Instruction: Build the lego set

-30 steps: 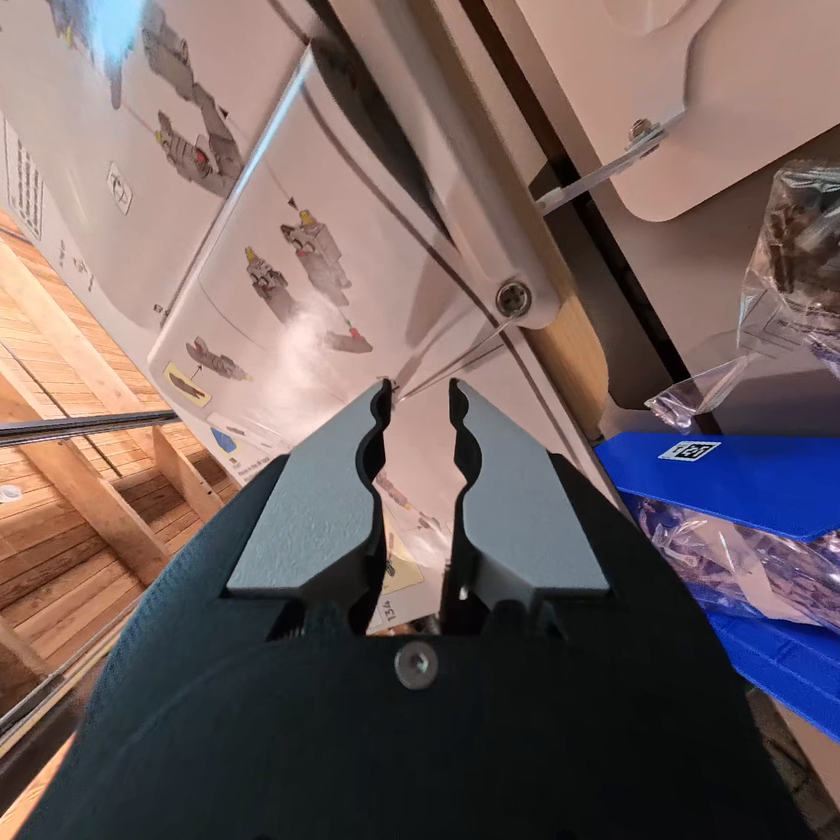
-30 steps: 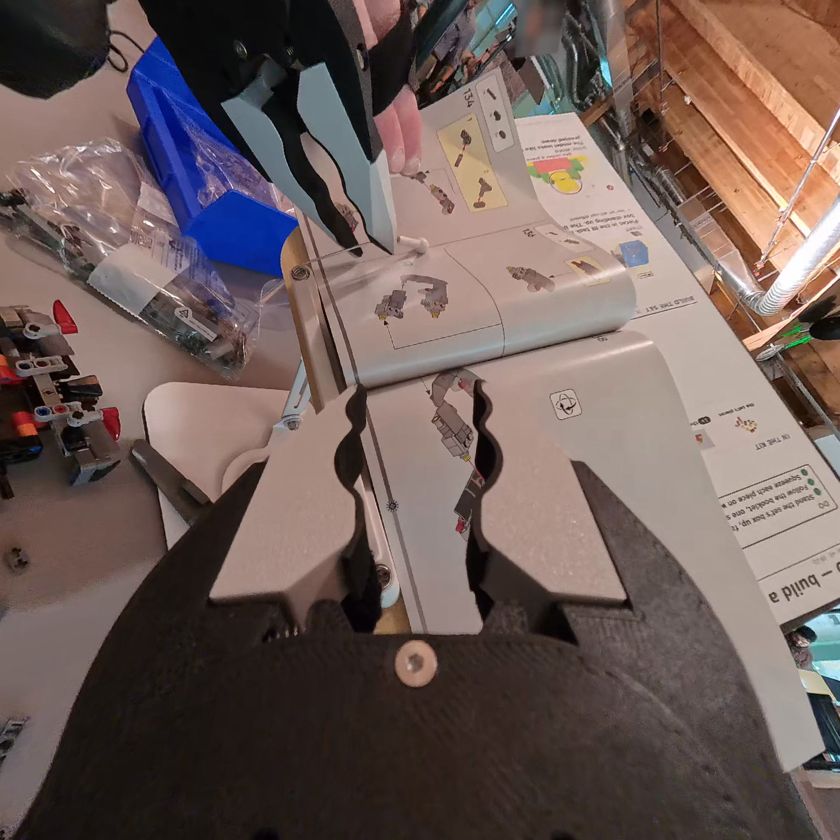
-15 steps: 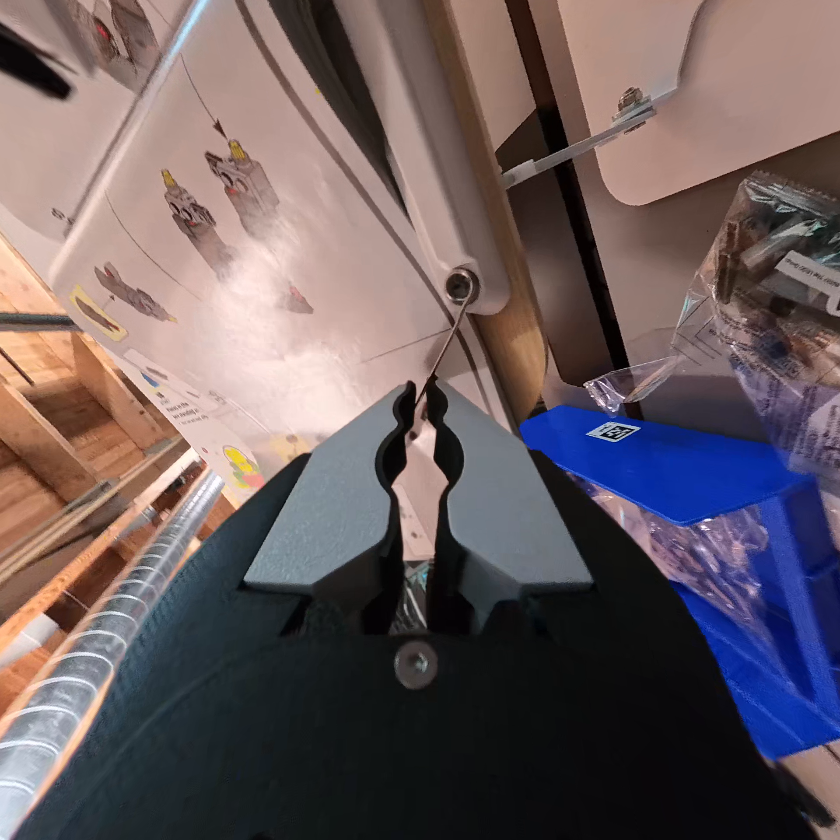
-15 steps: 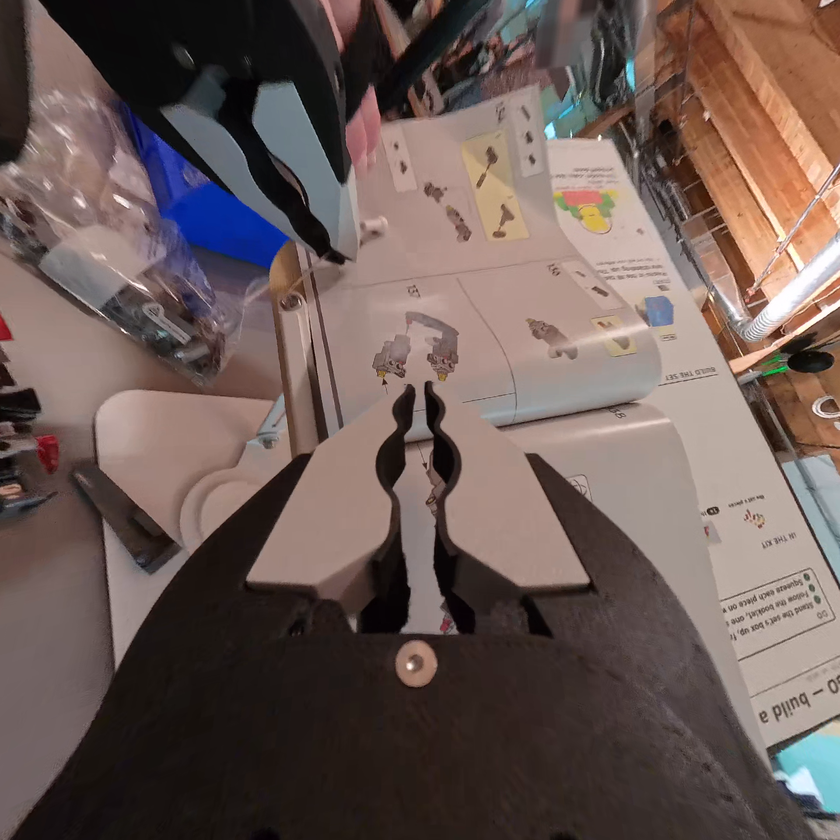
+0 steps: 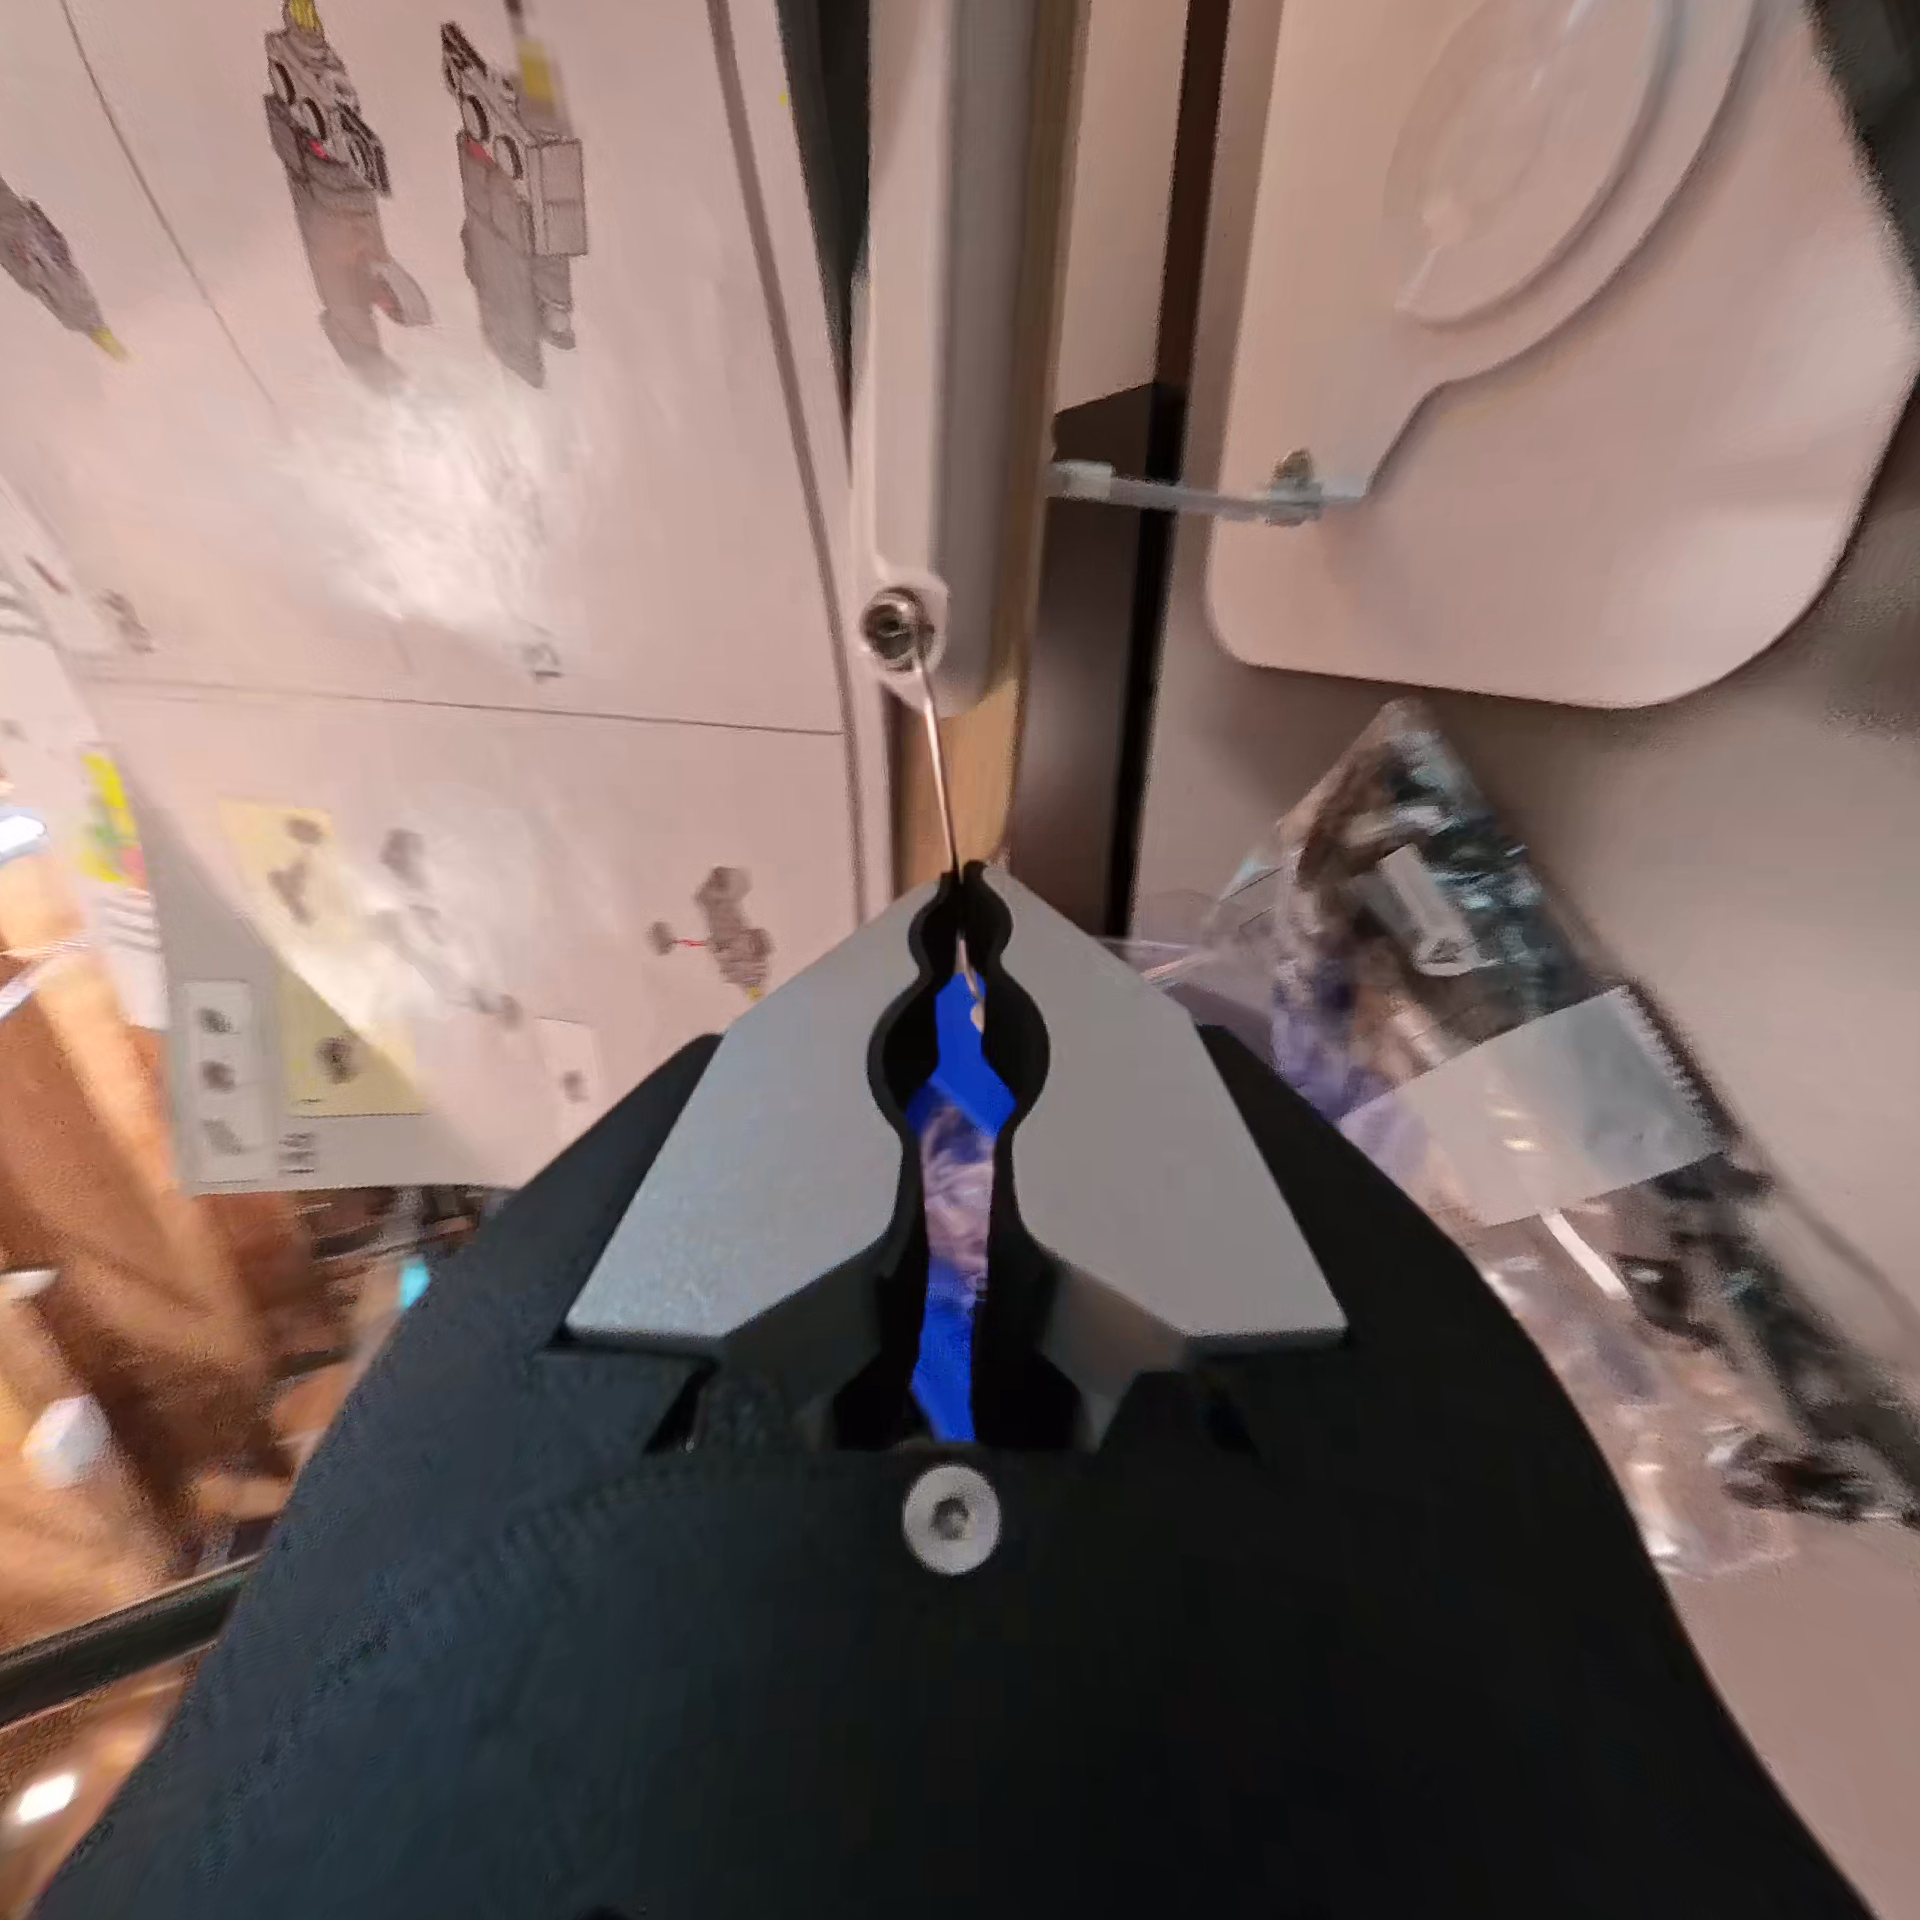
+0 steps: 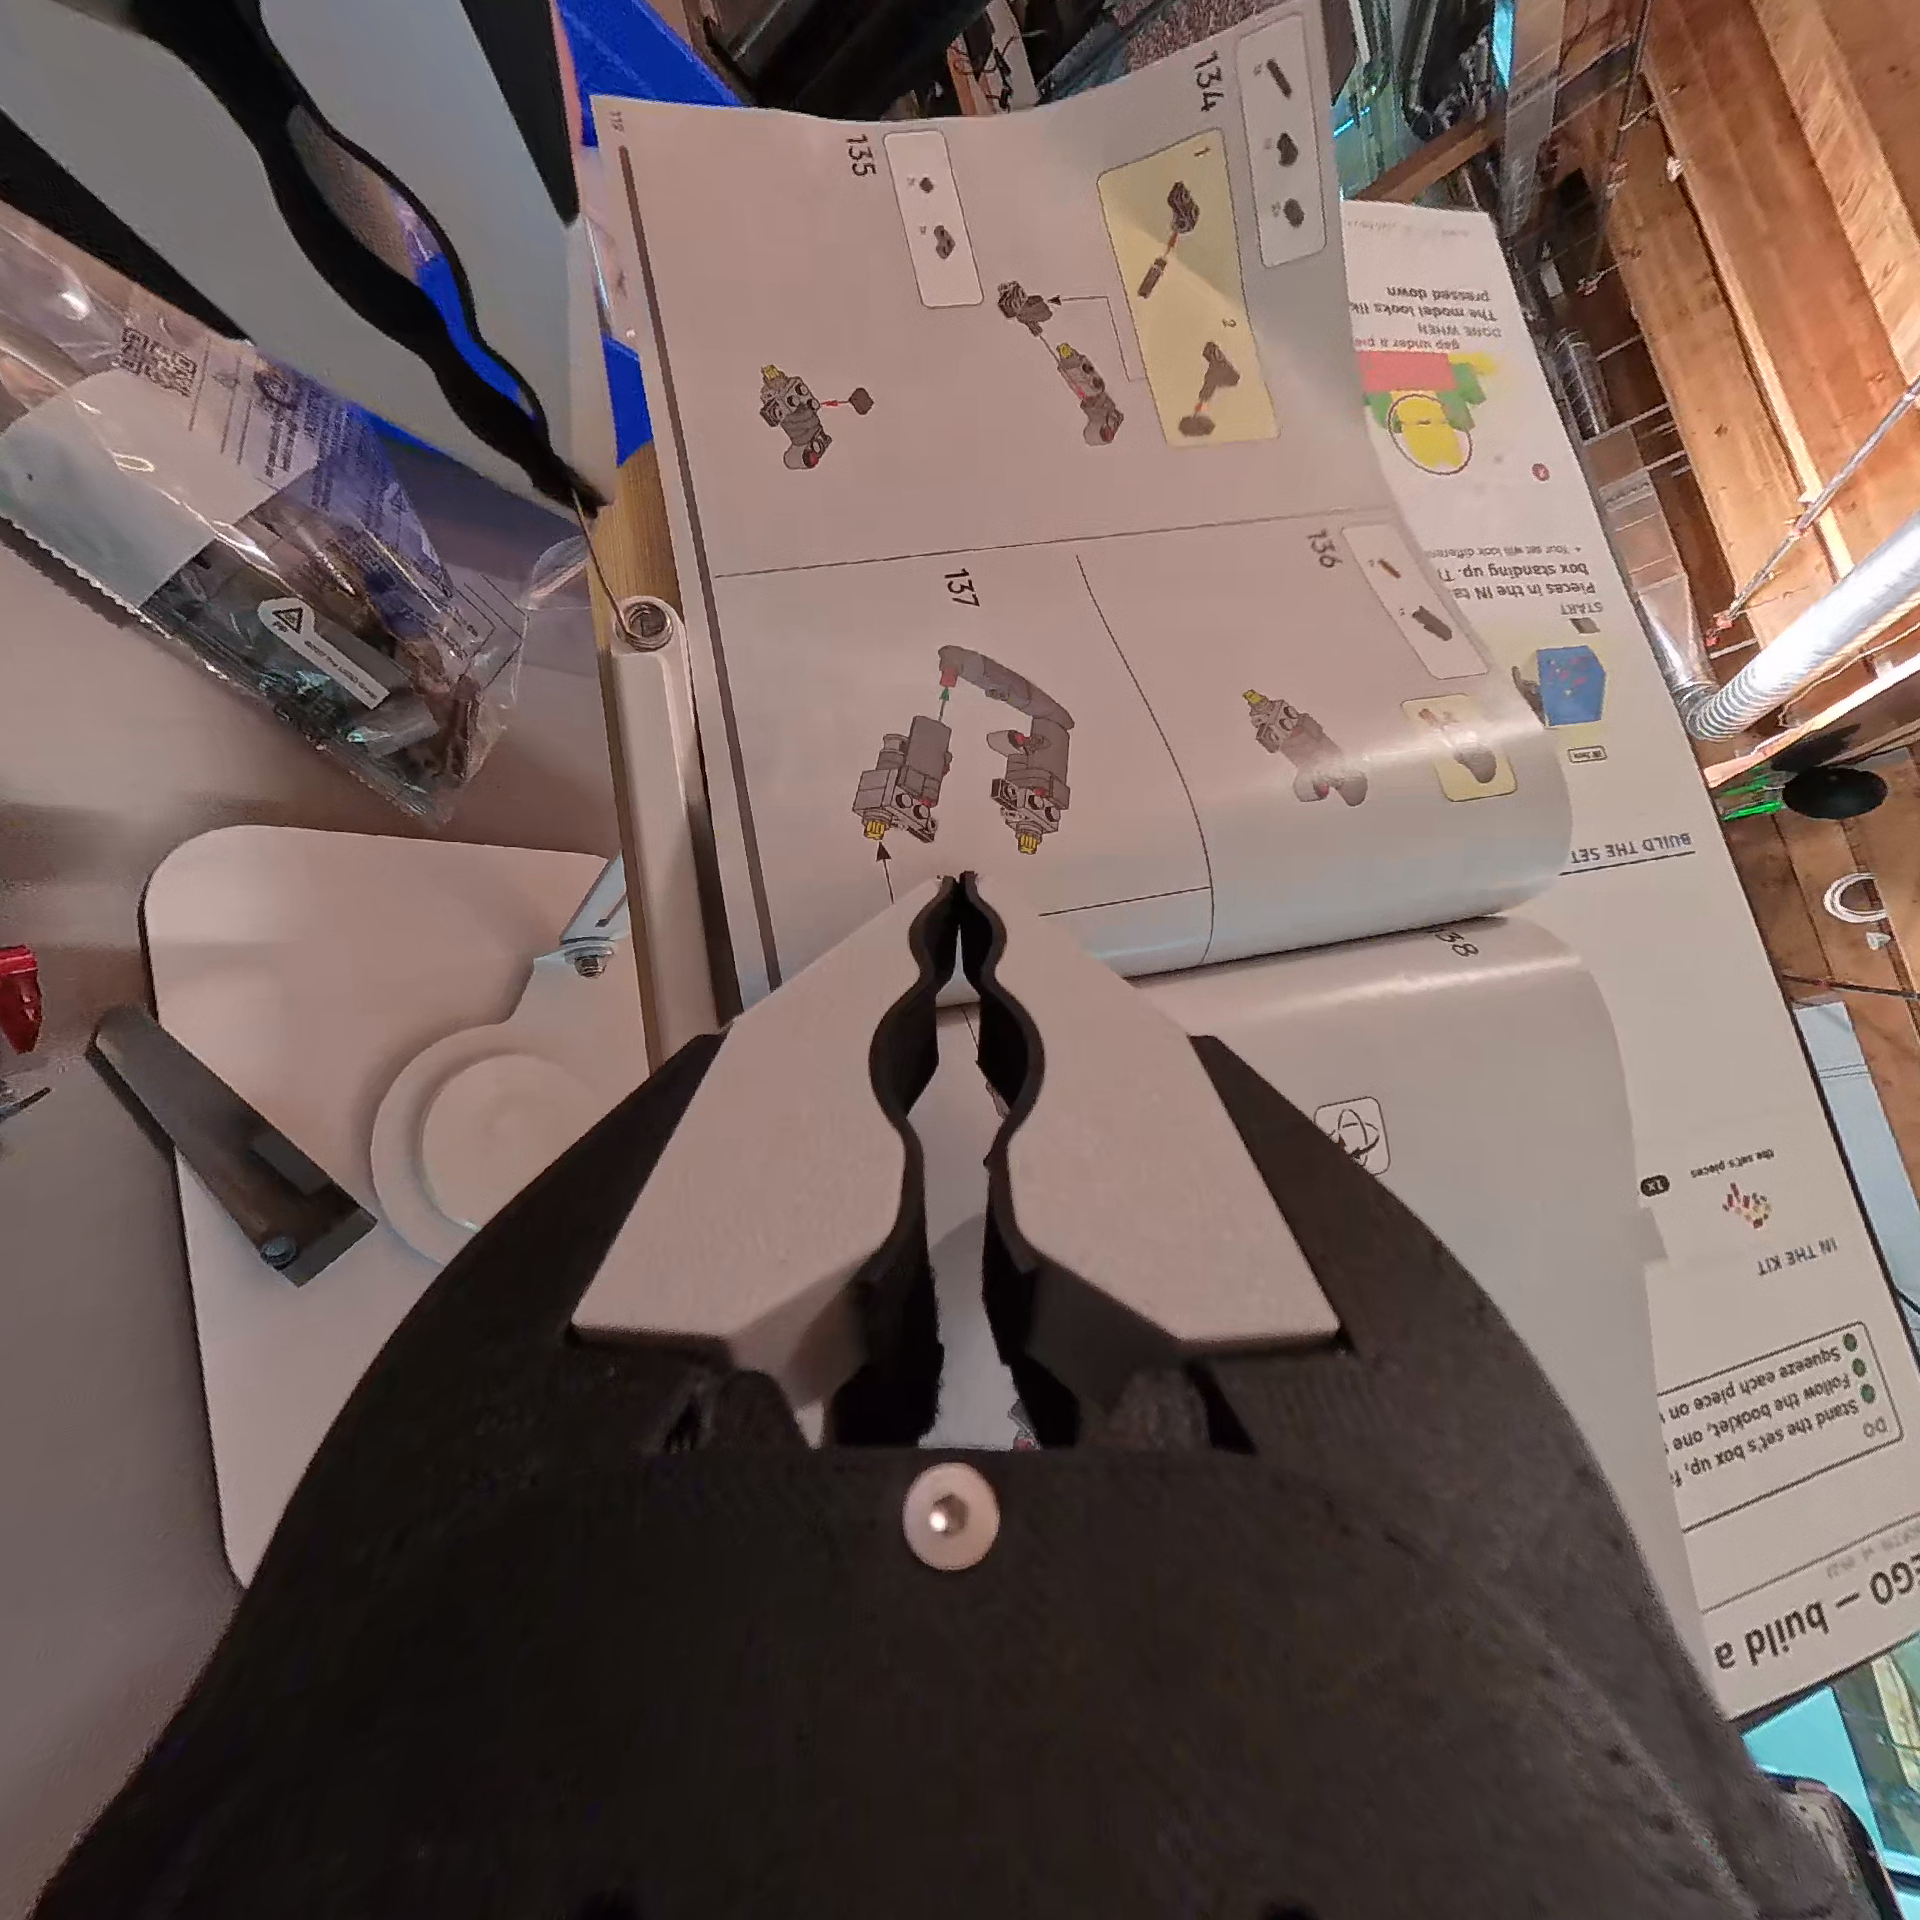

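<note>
Both tongs now closed: left on thin wire, right bare.

Numbers and printed words mark the booklet, sheet and bag label.

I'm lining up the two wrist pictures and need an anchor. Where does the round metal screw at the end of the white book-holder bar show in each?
Left wrist view: the screw sits upper centre, just above the left gripper, a thin wire running from it to the shut jaws.
Right wrist view: the screw lies left of centre, beside the open booklet.
Shared landmark: the clear bag of parts.
</note>
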